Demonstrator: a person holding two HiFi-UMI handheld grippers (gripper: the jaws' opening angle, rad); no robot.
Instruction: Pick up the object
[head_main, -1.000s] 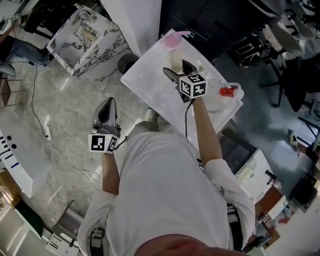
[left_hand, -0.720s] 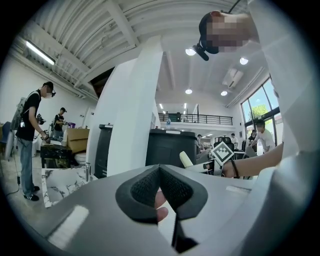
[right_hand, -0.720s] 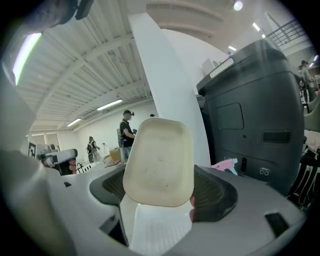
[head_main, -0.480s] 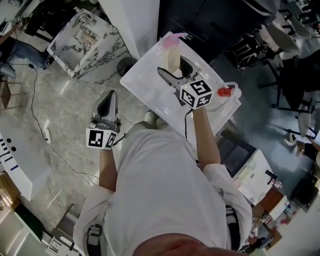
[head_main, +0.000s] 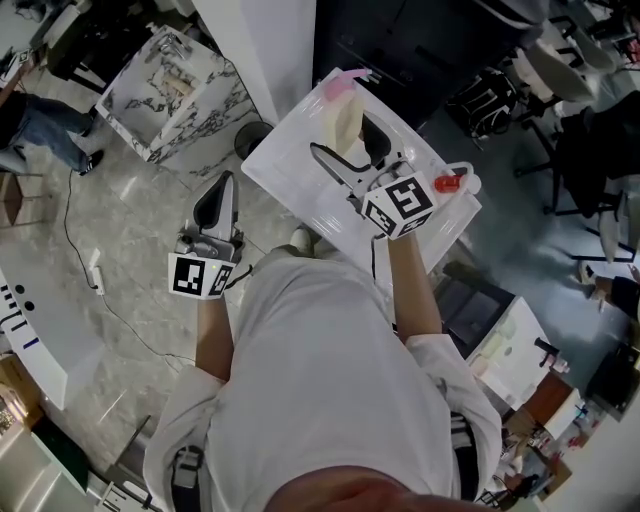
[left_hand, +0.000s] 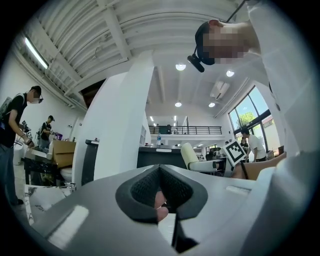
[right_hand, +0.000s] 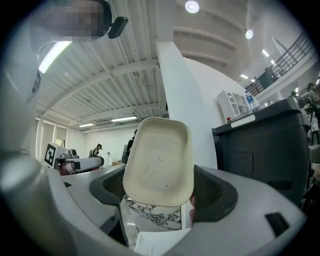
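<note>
A cream container (head_main: 342, 124) with rounded corners stands between the jaws of my right gripper (head_main: 345, 148) above the white table (head_main: 292, 172). In the right gripper view its flat oblong underside (right_hand: 159, 161) faces the camera, with the right gripper (right_hand: 162, 194) shut on both of its sides and pointing upward at the ceiling. My left gripper (head_main: 213, 203) hangs over the marble floor to the left of the table, shut and with nothing in it. In the left gripper view the dark pads (left_hand: 145, 192) of the left gripper (left_hand: 161, 199) meet.
A pink item (head_main: 341, 80) lies at the table's far edge. A red-capped thing (head_main: 451, 183) sits on a white dish at its right corner. A marble-patterned block (head_main: 172, 82) and a white pillar (head_main: 262, 40) stand beyond the table. A black cabinet and chairs are to the right.
My right gripper has swung to the left with the cream container between its jaws, and the container has tipped. The left gripper has drifted slightly up and left.
</note>
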